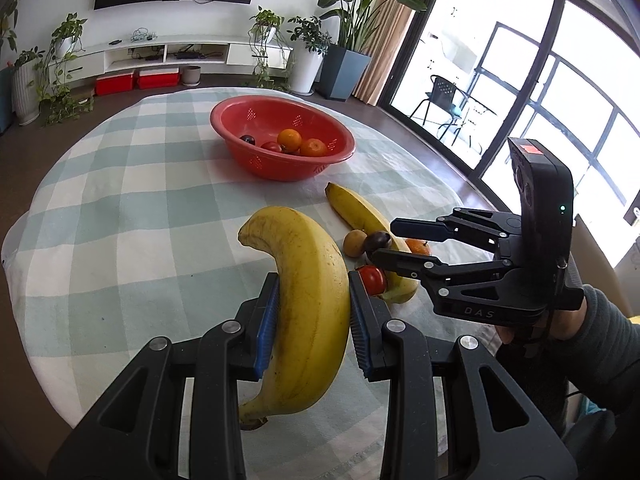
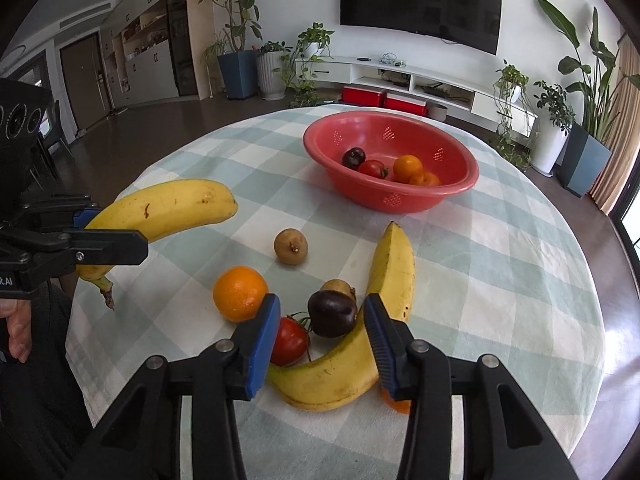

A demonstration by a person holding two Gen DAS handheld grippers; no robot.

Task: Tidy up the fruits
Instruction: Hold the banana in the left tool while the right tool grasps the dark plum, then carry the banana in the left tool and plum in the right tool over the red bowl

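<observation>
My left gripper (image 1: 314, 280) is shut on a big yellow banana (image 1: 308, 300), held above the table; it shows at the left of the right wrist view as well. A red basket (image 2: 400, 136) stands at the far side and holds a dark plum, a tomato and oranges. My right gripper (image 2: 322, 316) hovers over a cluster of loose fruit, jaws apart: a dark plum (image 2: 332, 314) and a tomato (image 2: 290, 340) lie below the gap, and a second banana (image 2: 384, 280) curves under the right finger. An orange (image 2: 239, 299) and a brown fruit (image 2: 291, 246) lie just to the left.
A green-and-white checked cloth (image 2: 500, 280) covers the round table. Another brownish fruit (image 2: 338, 285) sits behind the plum, and something orange (image 2: 394, 402) peeks out under the right finger. A person's hand (image 1: 568, 320) holds the right gripper. Plants and a TV shelf stand beyond.
</observation>
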